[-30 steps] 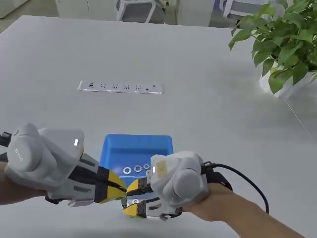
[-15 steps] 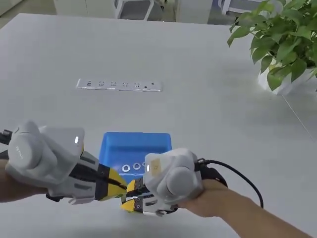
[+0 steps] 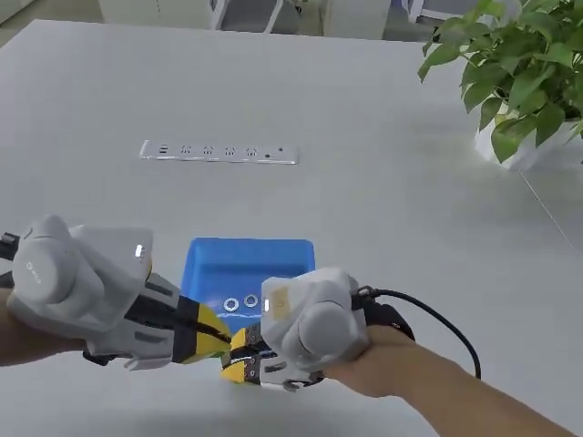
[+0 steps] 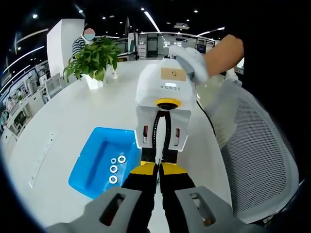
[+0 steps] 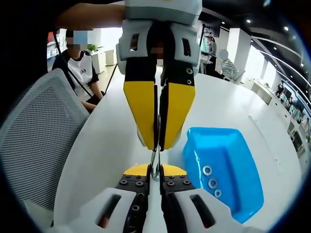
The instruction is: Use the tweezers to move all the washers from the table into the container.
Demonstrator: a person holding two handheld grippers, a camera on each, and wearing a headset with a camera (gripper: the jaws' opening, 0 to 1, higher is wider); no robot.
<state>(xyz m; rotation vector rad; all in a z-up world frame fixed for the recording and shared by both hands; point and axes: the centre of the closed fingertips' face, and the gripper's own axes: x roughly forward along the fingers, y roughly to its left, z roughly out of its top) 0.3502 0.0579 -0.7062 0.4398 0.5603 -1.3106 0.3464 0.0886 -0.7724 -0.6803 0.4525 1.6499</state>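
A blue container [image 3: 250, 259] sits on the white table just beyond both grippers, with three washers [image 3: 230, 304] lying in it. The same washers [image 4: 113, 169] [image 5: 212, 182] lie in a row on the container's floor [image 4: 97, 150] [image 5: 228, 145]. My left gripper [image 3: 214, 333] and right gripper [image 3: 239, 353] face each other tip to tip in front of the container. Thin metal tweezers [image 5: 155, 141] run between the left gripper's shut yellow jaws down into my right gripper [image 5: 154, 172], whose jaws are also shut on them. In the left gripper view the tweezers [image 4: 156, 158] are a thin line above my left gripper [image 4: 156, 169].
A white power strip [image 3: 219, 153] lies farther back on the table. A potted plant [image 3: 519, 73] stands at the far right. A grey mesh chair [image 4: 257, 160] [image 5: 34, 141] is beside the table's near edge, and a person sits behind it.
The right gripper has edged slightly left and up against the left gripper's tips. The picture has also shifted a little with the head; the container and washers stay put.
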